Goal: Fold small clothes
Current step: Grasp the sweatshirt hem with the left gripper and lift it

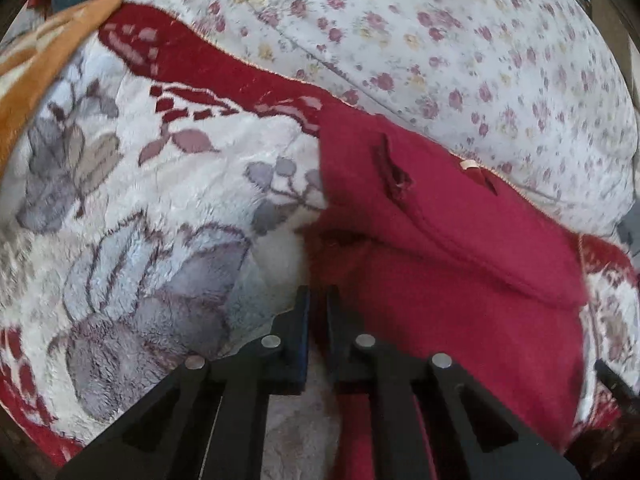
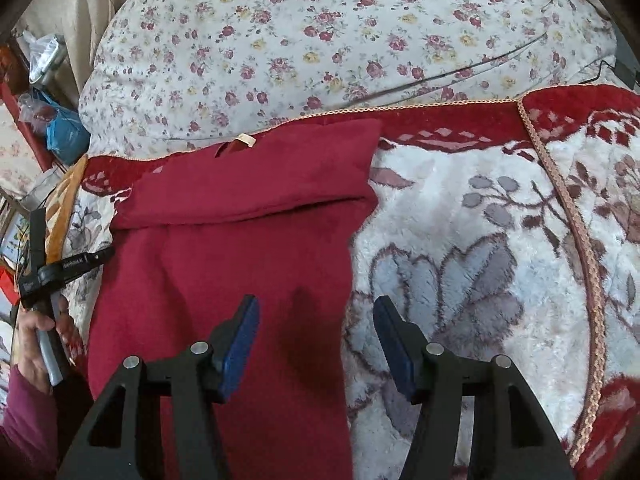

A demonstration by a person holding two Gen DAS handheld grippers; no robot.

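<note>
A dark red garment (image 2: 240, 248) lies on a plush floral blanket (image 2: 480, 240), its top part folded down over the body, a small tan label (image 2: 246, 140) at the neck. My right gripper (image 2: 316, 316) is open above the garment's right edge, touching nothing. My left gripper (image 1: 318, 304) has its jaws nearly together at the garment's (image 1: 440, 260) left edge, with red cloth between them. The left tool also shows at the left of the right wrist view (image 2: 60, 272), held by a hand.
A white flowered duvet (image 2: 340, 40) lies beyond the blanket. An orange cloth (image 1: 44, 64) sits at the far left. Bags and clutter (image 2: 52, 120) stand off the bed's left side. A braided trim (image 2: 580, 240) runs across the blanket on the right.
</note>
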